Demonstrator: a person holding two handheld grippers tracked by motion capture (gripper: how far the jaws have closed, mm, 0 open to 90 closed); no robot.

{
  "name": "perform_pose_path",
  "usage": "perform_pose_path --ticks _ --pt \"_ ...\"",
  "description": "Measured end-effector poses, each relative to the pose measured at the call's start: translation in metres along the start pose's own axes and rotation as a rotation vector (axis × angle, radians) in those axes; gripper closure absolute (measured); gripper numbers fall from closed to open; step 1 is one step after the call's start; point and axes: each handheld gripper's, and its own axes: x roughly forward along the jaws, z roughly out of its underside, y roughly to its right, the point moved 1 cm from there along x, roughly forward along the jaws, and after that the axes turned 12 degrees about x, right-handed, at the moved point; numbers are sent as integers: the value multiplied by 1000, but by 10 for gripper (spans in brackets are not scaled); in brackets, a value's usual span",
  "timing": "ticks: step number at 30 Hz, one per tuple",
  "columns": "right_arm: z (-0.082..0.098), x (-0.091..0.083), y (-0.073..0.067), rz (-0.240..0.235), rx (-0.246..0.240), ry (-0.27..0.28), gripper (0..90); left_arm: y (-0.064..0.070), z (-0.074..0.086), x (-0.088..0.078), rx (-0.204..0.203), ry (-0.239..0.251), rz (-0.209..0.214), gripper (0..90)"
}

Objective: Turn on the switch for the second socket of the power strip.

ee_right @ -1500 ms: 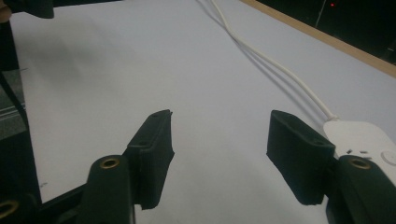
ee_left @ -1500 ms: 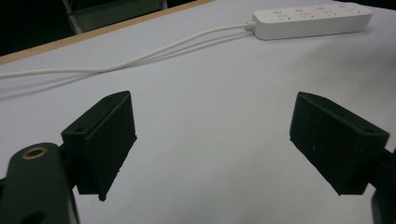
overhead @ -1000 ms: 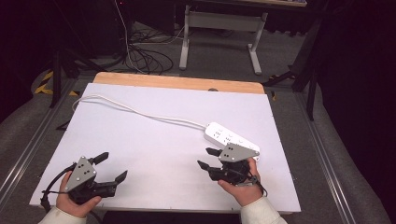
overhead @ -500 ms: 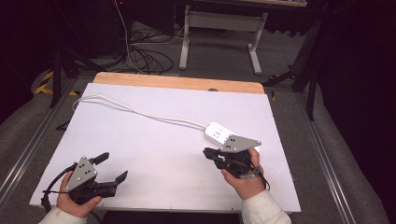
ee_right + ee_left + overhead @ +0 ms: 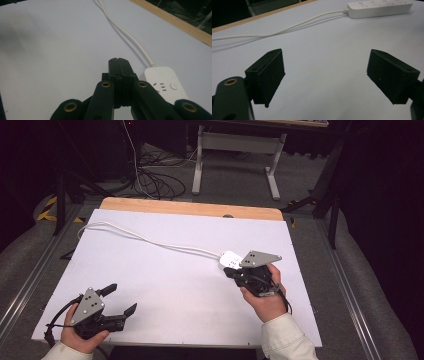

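In the high view, a white power strip (image 5: 229, 260) lies on the white surface (image 5: 165, 270), right of centre, with most of its body hidden under the right tongs (image 5: 233, 272) and their grey plate. Its white cable (image 5: 150, 239) leaves from the end at about ten o'clock and runs across to the far left corner, so the strip's long axis appears to run from ten o'clock toward four o'clock, cable end farthest from the person. The right hand (image 5: 264, 295) holds its tongs directly over the strip. The left tongs (image 5: 120, 300) sit at the near left, well apart from the strip, with jaws spread and nothing between them.

In the left gripper view, the left tongs (image 5: 325, 75) stand wide apart over bare surface. The power strip (image 5: 379, 7) lies toward one o'clock, sockets and buttons up, its cable (image 5: 287, 28) trailing off toward nine o'clock.

In the right gripper view, the right tongs (image 5: 118, 65) are pressed together on nothing, their tips just beside the strip's cable end. The power strip (image 5: 165, 83) sits at about four o'clock of the tips, and the cable (image 5: 125, 32) runs away toward twelve o'clock.

As a judgement, the strip looks like a rigid, fairly light plastic bar with a smooth, somewhat slippery shell. It should be sturdy enough for a firm pinch. The best hold seems to be across its narrow width, on the long side walls near the middle, since the limp cable would only drag and offers no control.
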Motion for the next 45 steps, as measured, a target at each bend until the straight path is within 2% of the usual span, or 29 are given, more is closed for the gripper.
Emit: perform_pose_path --ticks 11,18,32,38,45 --pt "-11 8 26 49 63 -19 900 1 0 0 3 -3 6 151" --pt "-14 18 42 100 98 -38 900 1 0 0 -2 -2 5 151" --pt "-11 37 74 173 155 -54 900 0 1 0 -7 -1 3 151" --pt "-8 42 84 184 174 -50 900 0 1 1 -5 -10 5 152" --pt "0 51 97 204 196 -70 900 -1 1 1 -8 -10 3 153"
